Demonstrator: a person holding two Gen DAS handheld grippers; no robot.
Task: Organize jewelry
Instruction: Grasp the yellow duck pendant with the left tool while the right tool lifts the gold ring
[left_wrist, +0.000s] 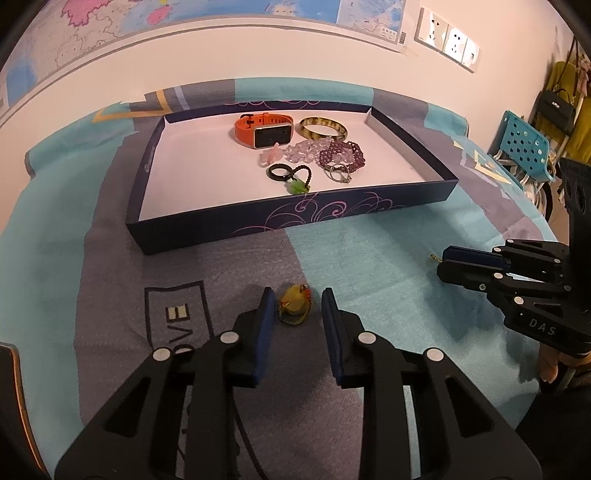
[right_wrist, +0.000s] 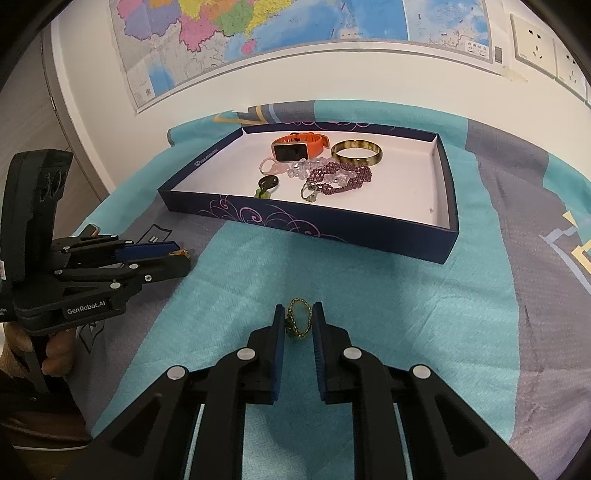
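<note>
Your right hand-held gripper (right_wrist: 298, 319) is clamped on the gold-rimmed ring (right_wrist: 298, 318) just above the cloth-covered tabletop (right_wrist: 369, 295); your left hand-held gripper (left_wrist: 297, 306) stands apart around the yellow pendant (left_wrist: 294, 304), not pressing it. The thin ring could twist out of the pads when lifted. Clear the tray (right_wrist: 332, 225) near wall; open room lies on its right side.
</note>
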